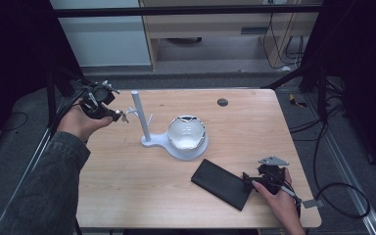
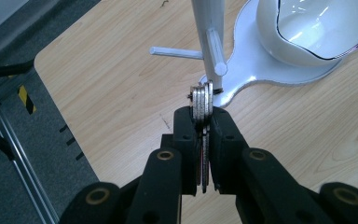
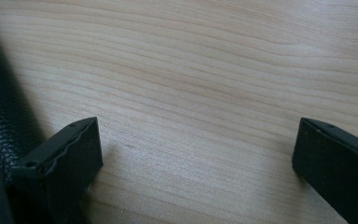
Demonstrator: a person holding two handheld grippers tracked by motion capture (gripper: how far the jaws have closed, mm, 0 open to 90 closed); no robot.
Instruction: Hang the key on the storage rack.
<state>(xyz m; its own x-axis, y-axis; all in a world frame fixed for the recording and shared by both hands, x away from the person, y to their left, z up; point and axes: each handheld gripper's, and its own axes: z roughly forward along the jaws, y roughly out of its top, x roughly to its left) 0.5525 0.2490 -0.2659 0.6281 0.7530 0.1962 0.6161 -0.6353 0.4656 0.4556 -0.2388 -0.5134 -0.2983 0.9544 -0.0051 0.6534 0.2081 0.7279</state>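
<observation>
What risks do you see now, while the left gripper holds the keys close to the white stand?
1. The left gripper pinches the keys only partly, with their tops above the fingers; they might slip or twist.
2. The pegs on the white stand are thin, so the ring may miss one.
3. A push on the post might tip the stand or shake the bowl on its base.
</observation>
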